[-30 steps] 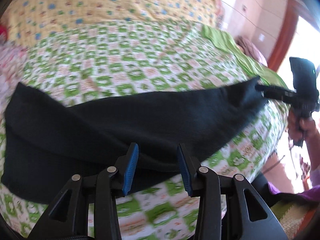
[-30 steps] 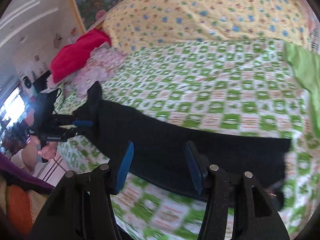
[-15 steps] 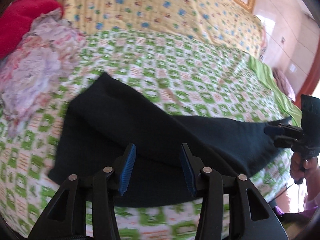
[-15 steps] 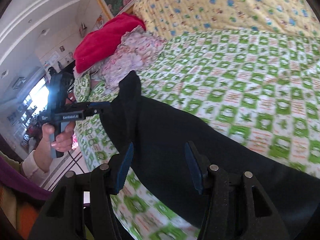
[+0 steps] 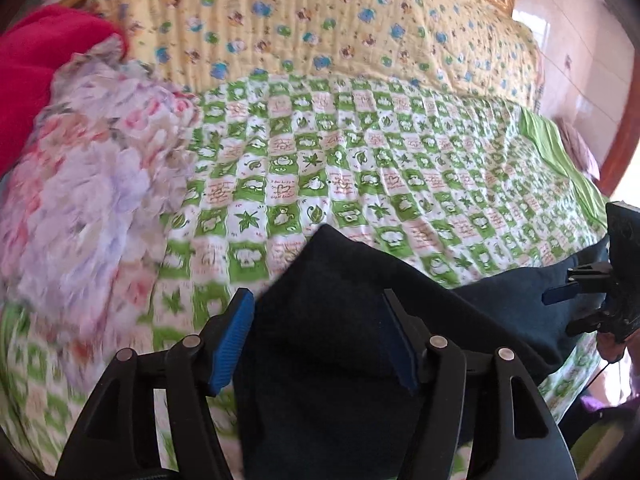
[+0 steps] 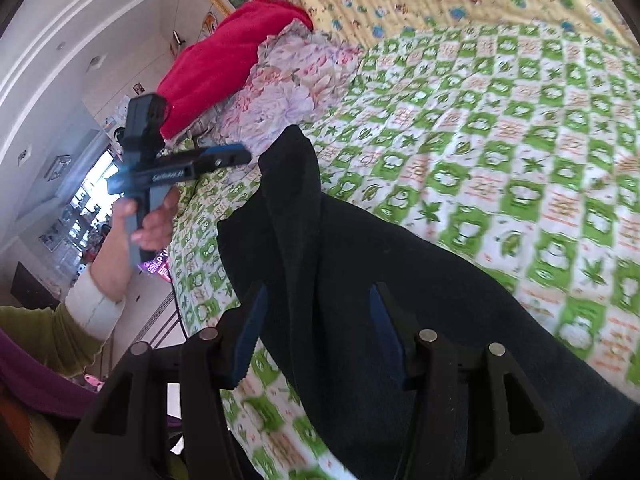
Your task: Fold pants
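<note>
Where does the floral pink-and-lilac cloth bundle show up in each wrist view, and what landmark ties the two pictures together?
Left wrist: the floral bundle fills the left side, below the red blanket.
Right wrist: it sits upper centre, just right of the red blanket, behind the raised tip of the dark pants.
Shared landmark: the green checked bedsheet.

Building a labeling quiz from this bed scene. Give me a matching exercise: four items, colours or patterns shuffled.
Items:
1. pants
2. bedsheet
3. blanket
4. bundle

Looks:
A. plain red
B. green and white checks
C. dark, near black
D. yellow with small blue prints

Pairs: 1-C, 2-B, 3-D, 4-A
</note>
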`<state>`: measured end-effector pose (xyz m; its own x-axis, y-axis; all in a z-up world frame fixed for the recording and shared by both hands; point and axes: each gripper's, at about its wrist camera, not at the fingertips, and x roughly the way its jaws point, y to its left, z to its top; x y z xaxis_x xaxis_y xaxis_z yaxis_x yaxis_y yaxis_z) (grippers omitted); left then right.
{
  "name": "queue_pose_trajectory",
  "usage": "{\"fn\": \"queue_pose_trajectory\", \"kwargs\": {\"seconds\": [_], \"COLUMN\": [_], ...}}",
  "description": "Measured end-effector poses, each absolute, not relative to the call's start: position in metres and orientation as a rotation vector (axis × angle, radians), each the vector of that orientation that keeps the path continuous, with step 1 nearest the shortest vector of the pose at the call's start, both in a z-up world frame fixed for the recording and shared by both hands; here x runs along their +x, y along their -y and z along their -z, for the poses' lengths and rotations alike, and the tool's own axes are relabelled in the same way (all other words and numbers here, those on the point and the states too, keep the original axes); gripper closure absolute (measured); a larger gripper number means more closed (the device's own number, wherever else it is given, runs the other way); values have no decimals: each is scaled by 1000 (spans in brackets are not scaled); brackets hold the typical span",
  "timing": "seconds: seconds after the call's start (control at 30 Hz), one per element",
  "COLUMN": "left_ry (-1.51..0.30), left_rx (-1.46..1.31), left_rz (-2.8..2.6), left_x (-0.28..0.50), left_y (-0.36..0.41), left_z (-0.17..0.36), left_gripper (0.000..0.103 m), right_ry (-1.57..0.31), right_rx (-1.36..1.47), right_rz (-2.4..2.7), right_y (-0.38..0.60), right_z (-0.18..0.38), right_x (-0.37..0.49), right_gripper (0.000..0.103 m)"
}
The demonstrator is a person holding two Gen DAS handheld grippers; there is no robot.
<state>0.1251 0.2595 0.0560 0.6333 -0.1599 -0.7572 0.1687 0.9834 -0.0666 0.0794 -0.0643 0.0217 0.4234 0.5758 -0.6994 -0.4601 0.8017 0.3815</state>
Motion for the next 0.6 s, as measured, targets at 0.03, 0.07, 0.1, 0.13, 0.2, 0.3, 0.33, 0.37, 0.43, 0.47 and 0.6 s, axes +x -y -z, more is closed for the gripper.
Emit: {"fn": "queue_pose_trajectory", "kwargs": {"seconds": [0.03,0.07,0.1,0.13,0.2,0.3,0.33,0.37,0.43,0.47,0.6], "left_ry": [-887,-915,-938,-963,-1000,-1035,-1046,-1057,-1071,-1077,-1070], "left_rx": [6,-4,-12,-22,-36,-38,-43,-51,-57,-58,-34], "left_rz": [203,228,251,274,329,356,371,387,410,427,439], "left_x": [135,146,153,163,174,189,191,193,195,195,188], "left_y": [-265,-268,-270,-274,-275,-276,-275,-275,-273,-272,-266], "left_z": [-53,-48,-44,-39,-33,-23,-21,-18,-15,-14,-16], "left_gripper": [38,38,38,38,38,38,38,38,38,42,74], "right_ry": [-941,-950,-956,-962,-973,-988,-991,-995,-1009,-1019,-1025], "right_rx": [144,147,147,142,134,127,125,122,119,120,107], "right_rz": [-655,-659,-665,-670,-682,-701,-705,-710,-715,-720,-759], "right_y": [61,57,54,49,41,30,27,24,18,15,4], "right_z": [-20,-18,-17,-16,-14,-10,-9,-8,-2,1,7], "right_x": [85,90,94,97,105,114,116,119,124,126,127], "right_gripper": [48,48,48,48,48,48,48,48,48,48,72]}}
